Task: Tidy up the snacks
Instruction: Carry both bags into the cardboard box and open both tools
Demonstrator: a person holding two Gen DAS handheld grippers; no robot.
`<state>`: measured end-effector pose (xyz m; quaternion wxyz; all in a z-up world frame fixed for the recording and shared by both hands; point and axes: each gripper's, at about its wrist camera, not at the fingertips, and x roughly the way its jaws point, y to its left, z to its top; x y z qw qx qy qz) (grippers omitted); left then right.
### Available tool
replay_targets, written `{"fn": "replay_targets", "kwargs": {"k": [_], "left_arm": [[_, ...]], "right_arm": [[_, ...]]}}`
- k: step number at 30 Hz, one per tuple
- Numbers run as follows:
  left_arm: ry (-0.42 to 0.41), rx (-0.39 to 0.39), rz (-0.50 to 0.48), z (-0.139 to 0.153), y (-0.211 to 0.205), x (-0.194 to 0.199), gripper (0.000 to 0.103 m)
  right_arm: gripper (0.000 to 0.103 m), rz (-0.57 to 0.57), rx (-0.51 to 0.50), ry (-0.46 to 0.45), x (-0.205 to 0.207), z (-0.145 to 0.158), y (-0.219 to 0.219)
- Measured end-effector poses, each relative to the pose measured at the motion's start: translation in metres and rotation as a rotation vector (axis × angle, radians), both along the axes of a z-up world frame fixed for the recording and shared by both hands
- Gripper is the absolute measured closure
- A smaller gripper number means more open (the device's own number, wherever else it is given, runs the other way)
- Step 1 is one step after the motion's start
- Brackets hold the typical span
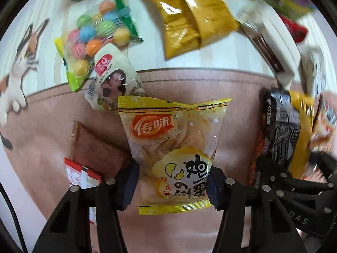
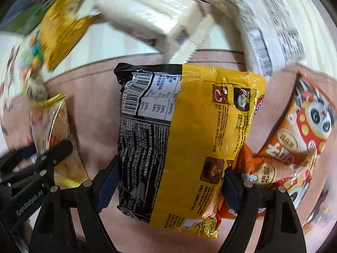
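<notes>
Snacks are spread over a pink mat [image 1: 52, 130] on the worktop. Left gripper [image 1: 171, 186] jaws are clamped on a yellow egg-crisp packet [image 1: 172, 147] over the mat. Right gripper [image 2: 170, 186] jaws grip a yellow-and-black noodle packet [image 2: 185, 137] by its sides, beside an orange panda snack bag [image 2: 294, 139].

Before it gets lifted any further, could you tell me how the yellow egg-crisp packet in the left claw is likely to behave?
The yellow crisp packet looks thin and air-filled, so it is probably light and floppy, sagging beyond the left claw. Its glossy film may slip between the pads. The round crisps showing through the clear window look brittle, so a hard squeeze could crack them.
</notes>
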<state>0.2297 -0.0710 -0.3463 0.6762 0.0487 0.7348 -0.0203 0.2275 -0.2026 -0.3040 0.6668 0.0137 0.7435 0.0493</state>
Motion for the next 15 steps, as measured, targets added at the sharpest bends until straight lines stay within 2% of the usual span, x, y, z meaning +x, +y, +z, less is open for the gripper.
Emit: {"fn": "replay_targets", "kwargs": {"k": [3,5,11,15], "left_arm": [[0.029,-0.001,-0.011,-0.010,-0.011,0.000,0.048],[0.039,-0.011,0.007,-0.015,-0.013,0.002,0.046],[0.079,-0.052,0.079,-0.031,-0.017,0.027,0.044],[0.086,-0.065,0.083,-0.030,-0.013,0.031,0.044]], "right_arm": [[0.017,0.121,-0.028,-0.020,-0.007,0.002,0.003],[0.017,0.154,-0.034,-0.021,-0.011,0.001,0.003],[0.011,-0.013,0.060,0.005,0.010,-0.004,-0.037],[0.011,-0.059,0.046,0.026,0.025,-0.007,-0.054]]}}
